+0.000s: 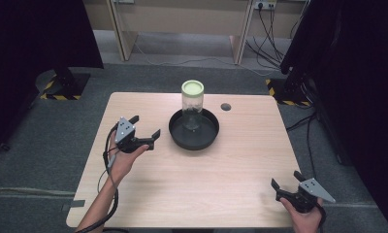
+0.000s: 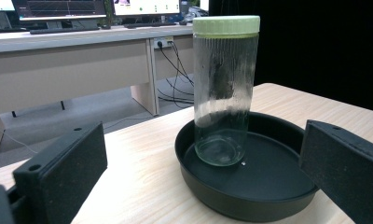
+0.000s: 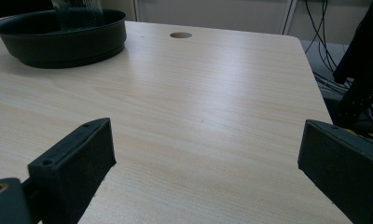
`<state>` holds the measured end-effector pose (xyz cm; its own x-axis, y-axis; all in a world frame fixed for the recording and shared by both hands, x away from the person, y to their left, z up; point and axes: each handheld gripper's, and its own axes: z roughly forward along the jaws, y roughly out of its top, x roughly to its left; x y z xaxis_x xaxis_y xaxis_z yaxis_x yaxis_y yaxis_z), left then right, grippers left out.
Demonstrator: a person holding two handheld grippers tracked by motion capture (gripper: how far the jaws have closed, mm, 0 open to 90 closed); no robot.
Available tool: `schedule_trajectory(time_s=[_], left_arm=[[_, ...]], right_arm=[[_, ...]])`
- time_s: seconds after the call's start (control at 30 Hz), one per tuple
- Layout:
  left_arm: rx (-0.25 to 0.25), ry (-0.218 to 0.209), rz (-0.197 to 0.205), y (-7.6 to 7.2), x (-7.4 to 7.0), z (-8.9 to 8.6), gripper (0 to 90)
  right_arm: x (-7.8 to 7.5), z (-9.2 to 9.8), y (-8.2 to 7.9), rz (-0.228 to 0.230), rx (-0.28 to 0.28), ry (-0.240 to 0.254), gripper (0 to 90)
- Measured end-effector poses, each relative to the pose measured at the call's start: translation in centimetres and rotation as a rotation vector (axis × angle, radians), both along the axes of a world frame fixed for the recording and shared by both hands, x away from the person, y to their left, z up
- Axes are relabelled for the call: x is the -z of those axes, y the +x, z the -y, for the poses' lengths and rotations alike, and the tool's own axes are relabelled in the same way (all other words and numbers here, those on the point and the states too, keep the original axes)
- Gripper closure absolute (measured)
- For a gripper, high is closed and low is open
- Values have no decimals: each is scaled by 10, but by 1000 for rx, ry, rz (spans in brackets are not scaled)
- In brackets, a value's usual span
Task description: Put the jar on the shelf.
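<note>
Nearest to us, at the front right corner of the pale wood-grain table (image 1: 192, 184), we see the right gripper (image 1: 285, 181) held in the person's right hand (image 1: 306, 219), its two black jaws spread wide with nothing between them. In the right gripper view those jaws frame bare tabletop; ahead of them and off to the left lies the round black shallow pan (image 3: 58, 39), and straight ahead of them, near the far edge, a small round hole in the tabletop (image 3: 180, 35).

Further in, on the left side of the table, the person's left hand (image 1: 121, 160) holds the left gripper (image 1: 144, 127), a grey three-cornered plate (image 1: 125, 127) on its top and a black cable (image 1: 108, 150) trailing back along the forearm. Its jaws also stand wide apart and empty, and they point toward the pan, which sits just beyond the fingertips without touching them.

In the left gripper view the pan lies ahead between the two jaws, slightly toward the right one. Standing upright inside it, at the side away from the gripper, is the tall clear glass jar with a pale green screw lid (image 2: 225, 88); something dark shows faintly through its ribbed wall, though we cannot tell what.

Beyond the table we make out grey floor, light desks (image 1: 182, 22) and hanging cables (image 1: 272, 29).
</note>
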<state>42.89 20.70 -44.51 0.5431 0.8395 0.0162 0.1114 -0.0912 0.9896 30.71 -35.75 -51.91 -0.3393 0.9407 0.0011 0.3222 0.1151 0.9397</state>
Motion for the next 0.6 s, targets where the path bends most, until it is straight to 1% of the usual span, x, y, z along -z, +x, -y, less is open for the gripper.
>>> schedule_trajectory(time_s=[0.27,0.47,0.6], left_arm=[[-6,-3,-8,-5,7,-6,0],[-9,-7,-6,-9,11,-10,1],[-7,-4,-15,-11,15,-11,0]], right_arm=[[0,0,0,1,1,-1,39],[0,0,0,2,1,-2,39],[0,0,0,3,1,-3,39]])
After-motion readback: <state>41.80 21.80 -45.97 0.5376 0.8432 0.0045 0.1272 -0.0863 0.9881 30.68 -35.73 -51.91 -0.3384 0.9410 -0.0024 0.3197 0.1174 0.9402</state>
